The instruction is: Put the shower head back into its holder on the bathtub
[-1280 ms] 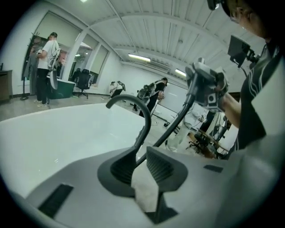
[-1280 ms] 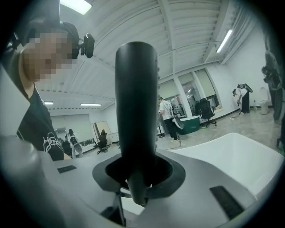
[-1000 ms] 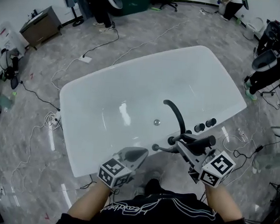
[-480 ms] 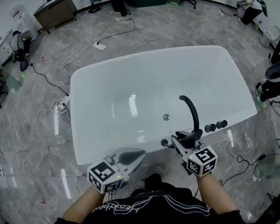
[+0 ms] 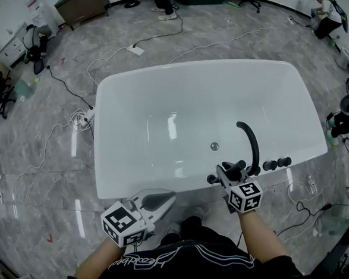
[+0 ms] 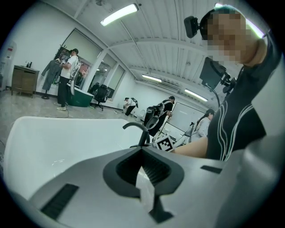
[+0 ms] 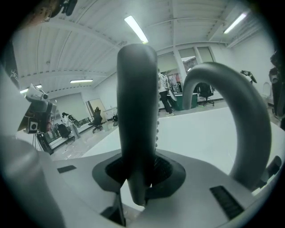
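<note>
White bathtub [image 5: 167, 76] sits on a grey marbled floor [image 5: 44, 127], with loose cables [image 5: 80, 120] lying off its left end. The right gripper [image 5: 227, 173] is at the tub's near rim, clamped partway closed on the dark shower head [image 5: 238, 167]. In the right gripper view the shower head [image 7: 137, 111] stands upright between the pads of the right gripper [image 7: 138, 178], its lower tip poking down just past the jaws and its top rising high in the picture. It is just beside the curved black faucet spout [image 5: 252, 141], which arches over the basin. In the right gripper view that spout [image 7: 242, 116] loops close on the right. Whether the shower head's base is already seated in a holder I cannot tell, as the gripper covers that spot. A row of black knobs [image 5: 277, 164] is on the rim to the right of the spout. The drain [image 5: 214, 146] is on the basin floor, just left of the spout. The left gripper [image 5: 172, 195] is near the tub's near rim, left of the right gripper and well apart from the shower head. In its own view the left gripper [image 6: 143, 165] has its jaws closed together with nothing between them. The person's black top [image 5: 195, 262] fills the bottom of the head view. The left gripper view shows another person [image 6: 67, 75] standing far behind the tub.
</note>
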{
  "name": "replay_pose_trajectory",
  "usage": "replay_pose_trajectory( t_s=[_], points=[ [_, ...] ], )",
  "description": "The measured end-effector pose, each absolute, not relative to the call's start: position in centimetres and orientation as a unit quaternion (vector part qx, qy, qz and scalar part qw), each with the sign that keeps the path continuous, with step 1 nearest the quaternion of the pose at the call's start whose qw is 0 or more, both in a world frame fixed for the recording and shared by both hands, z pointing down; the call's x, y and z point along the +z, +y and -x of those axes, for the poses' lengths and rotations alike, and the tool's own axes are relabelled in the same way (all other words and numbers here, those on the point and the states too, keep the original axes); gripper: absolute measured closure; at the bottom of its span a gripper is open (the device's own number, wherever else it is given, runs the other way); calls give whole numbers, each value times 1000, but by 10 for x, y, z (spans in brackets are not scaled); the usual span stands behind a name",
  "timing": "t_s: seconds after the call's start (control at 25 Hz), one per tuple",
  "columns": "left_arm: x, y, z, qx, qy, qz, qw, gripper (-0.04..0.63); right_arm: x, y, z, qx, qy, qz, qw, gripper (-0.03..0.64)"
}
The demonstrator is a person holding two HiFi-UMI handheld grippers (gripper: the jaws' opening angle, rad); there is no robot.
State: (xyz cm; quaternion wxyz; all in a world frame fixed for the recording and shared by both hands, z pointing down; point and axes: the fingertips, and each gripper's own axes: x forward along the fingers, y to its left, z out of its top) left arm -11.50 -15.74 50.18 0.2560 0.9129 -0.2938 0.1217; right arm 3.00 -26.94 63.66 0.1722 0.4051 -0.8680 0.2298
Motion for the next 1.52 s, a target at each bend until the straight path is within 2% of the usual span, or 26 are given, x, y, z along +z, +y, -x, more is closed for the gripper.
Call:
replay_pose_trajectory(
  t_s=[0.44, 0.72, 1.12, 1.24, 1.36, 1.52],
  points=[
    [504, -159, 129, 114, -316, -904, 266, 591, 706, -278, -20, 246, -852, -408, 220, 520],
    [505, -166, 124, 114, -316, -904, 265, 591, 747, -264, -18, 247, -841, -395, 275, 520],
    [514, -160, 127, 120, -317, -899, 276, 592, 762, -252, 2, 213, -850, -357, 323, 518],
    [511, -161, 124, 117, -309, -903, 275, 592, 757, -250, 3, 205, -850, -360, 324, 509],
    [505, -164, 120, 114, -293, -911, 269, 591, 736, -255, -1, 203, -851, -380, 300, 470],
    [493, -157, 113, 113, -275, -918, 262, 592, 694, -247, -5, 187, -860, -390, 269, 467]
  ],
)
